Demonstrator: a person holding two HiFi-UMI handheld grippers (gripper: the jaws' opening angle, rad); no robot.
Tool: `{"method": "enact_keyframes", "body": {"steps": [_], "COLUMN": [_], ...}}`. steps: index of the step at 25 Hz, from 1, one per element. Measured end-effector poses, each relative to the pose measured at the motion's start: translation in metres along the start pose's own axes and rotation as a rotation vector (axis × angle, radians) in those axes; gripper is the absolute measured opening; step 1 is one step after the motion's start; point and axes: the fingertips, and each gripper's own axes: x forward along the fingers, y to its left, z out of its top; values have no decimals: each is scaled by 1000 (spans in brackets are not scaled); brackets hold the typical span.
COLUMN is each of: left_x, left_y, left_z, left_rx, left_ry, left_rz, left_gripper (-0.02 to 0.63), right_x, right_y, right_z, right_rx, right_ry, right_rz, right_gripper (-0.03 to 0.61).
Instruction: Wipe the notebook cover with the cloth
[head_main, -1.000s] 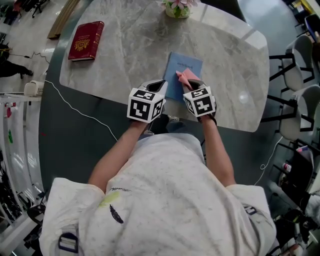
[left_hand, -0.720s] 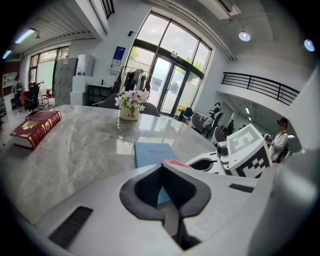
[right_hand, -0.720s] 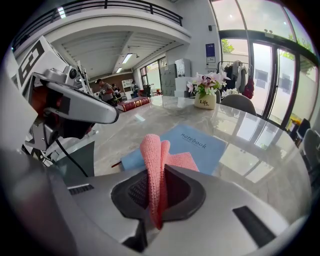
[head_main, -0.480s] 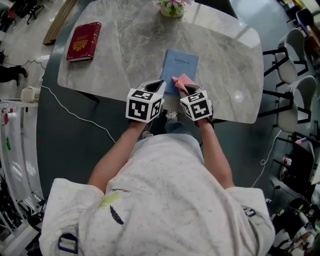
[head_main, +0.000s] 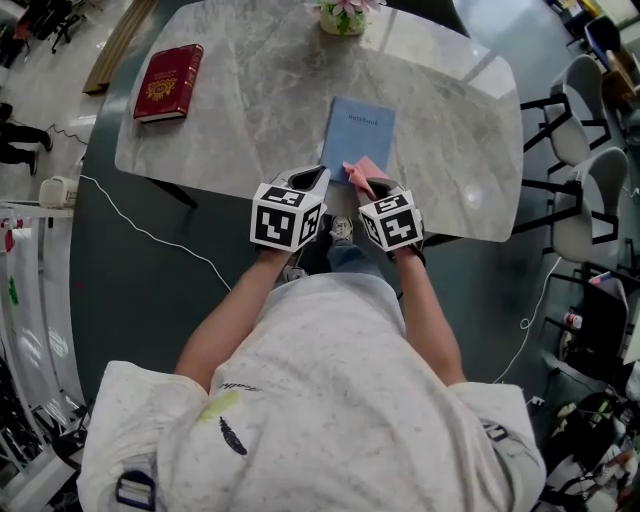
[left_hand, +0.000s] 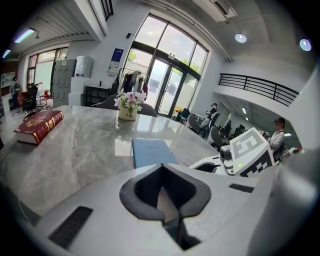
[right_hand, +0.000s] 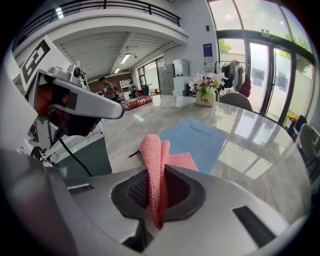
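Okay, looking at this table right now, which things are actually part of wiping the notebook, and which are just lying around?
For the job:
- notebook, blue, flat on the table
- cloth, pink, clamped in the right gripper, over the notebook's near end

Just lying about:
- red book, far left of the table
- pot of flowers, at the far edge

notebook 1 | cloth 1 | red book 1 | flower pot 1 | table 1 | tools 2
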Motion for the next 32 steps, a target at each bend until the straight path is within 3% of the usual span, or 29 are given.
{"method": "enact_keyframes", "body": {"steps": [10,21,32], "left_x": [-6,7,22], "left_y": [0,7,32], "left_z": [-1,16,38], "left_rx": [-15,-35,-57], "left_ry": [-9,-29,-39], "left_rz": [0,10,75], "left_gripper": [6,6,6], "right_x": [-18,-46,-16], "right_y": [-7,-57,-84], "right_z": [11,85,141], "right_rx": [-30,-84,-160], "right_ry": [-21,-142,-175], "right_rz": [-25,-92,-56], "right_gripper": [15,15,15]}}
